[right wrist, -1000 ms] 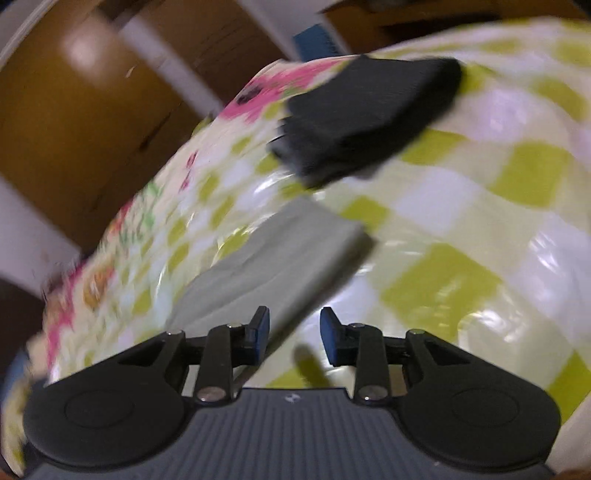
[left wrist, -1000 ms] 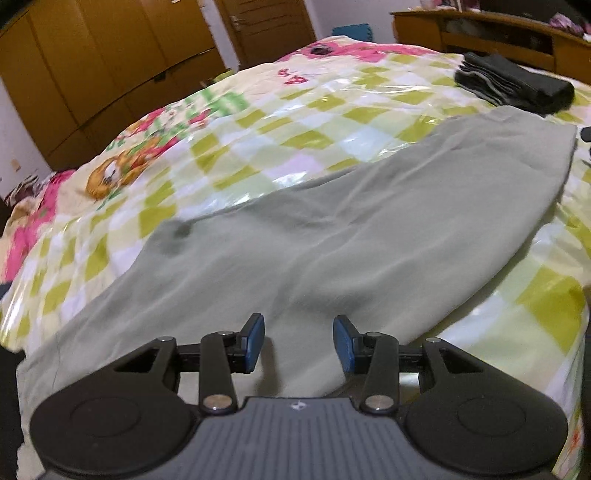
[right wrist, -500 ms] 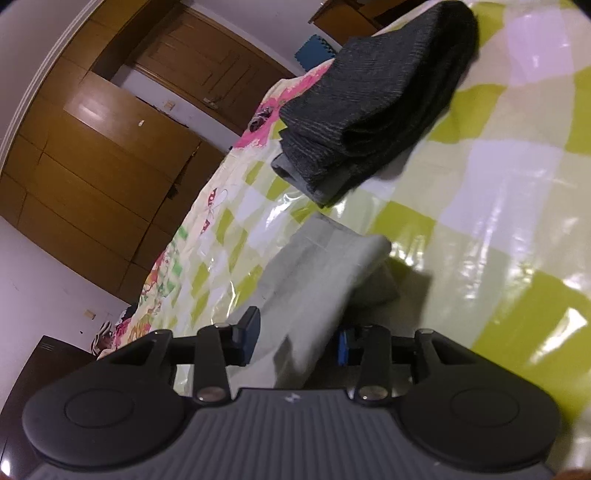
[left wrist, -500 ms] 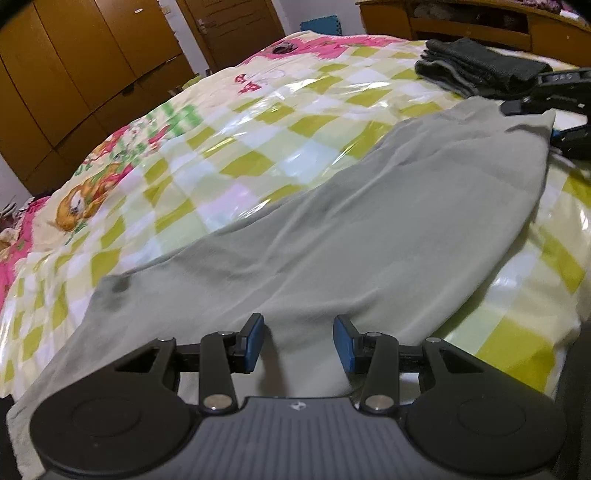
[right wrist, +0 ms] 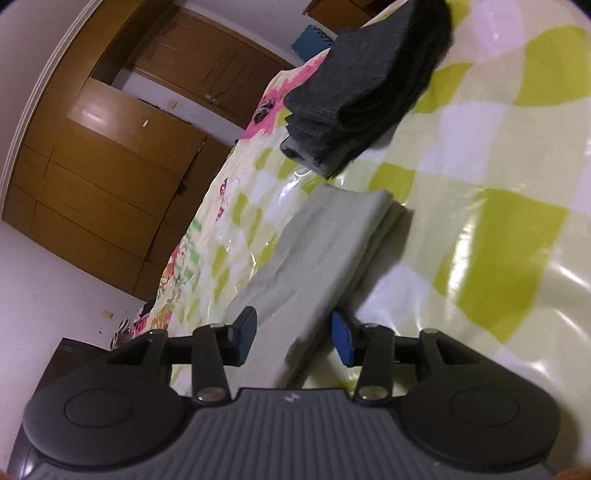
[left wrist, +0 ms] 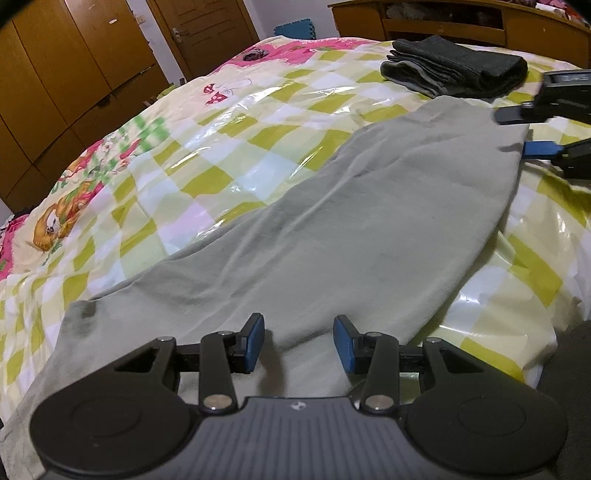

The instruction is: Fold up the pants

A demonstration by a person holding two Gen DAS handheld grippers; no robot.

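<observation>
Grey-green pants (left wrist: 369,221) lie stretched flat across the chequered bed cover (left wrist: 221,129). My left gripper (left wrist: 299,339) hovers open over their near end, and the cloth beneath its blue pads is not pinched. At the far end my right gripper (left wrist: 517,133) straddles the hem. In the right wrist view the folded edge of the pants (right wrist: 325,240) runs between the fingers of the right gripper (right wrist: 293,328). Its jaws are opening, and the pads stand apart from the cloth.
A folded dark garment (left wrist: 454,66) lies just beyond the pants' far end, also seen in the right wrist view (right wrist: 369,88). Brown wardrobes (left wrist: 55,74) and a wooden shelf unit (left wrist: 443,22) border the bed. The cover is glossy plastic.
My right gripper dropped to the pants' far hem and widened its jaws around it, coming into the left wrist view. My left gripper slid sideways along the near end, still open.
</observation>
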